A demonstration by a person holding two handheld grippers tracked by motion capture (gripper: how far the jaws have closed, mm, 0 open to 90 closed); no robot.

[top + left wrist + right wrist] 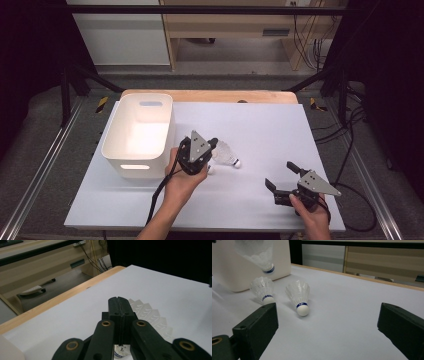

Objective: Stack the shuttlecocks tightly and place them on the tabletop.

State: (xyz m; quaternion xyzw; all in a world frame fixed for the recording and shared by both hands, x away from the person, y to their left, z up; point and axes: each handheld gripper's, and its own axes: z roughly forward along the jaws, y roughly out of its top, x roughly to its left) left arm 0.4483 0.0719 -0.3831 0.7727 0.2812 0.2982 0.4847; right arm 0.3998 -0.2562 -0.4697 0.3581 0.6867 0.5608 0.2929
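Your left gripper (212, 145) clamps a shuttlecock (263, 257) by its feathers, lifted beside the bin (139, 132), ready to drop in. Your right gripper (281, 177) waits open; two shuttlecocks (299, 296) lie on the table (270, 130).

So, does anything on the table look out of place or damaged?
Nothing looks damaged or spilled. Two shuttlecocks lie on their sides on the white table, one to the right of the other, beside the white bin. A third shuttlecock hangs above them, held in the shut left claw. The right claw is open.
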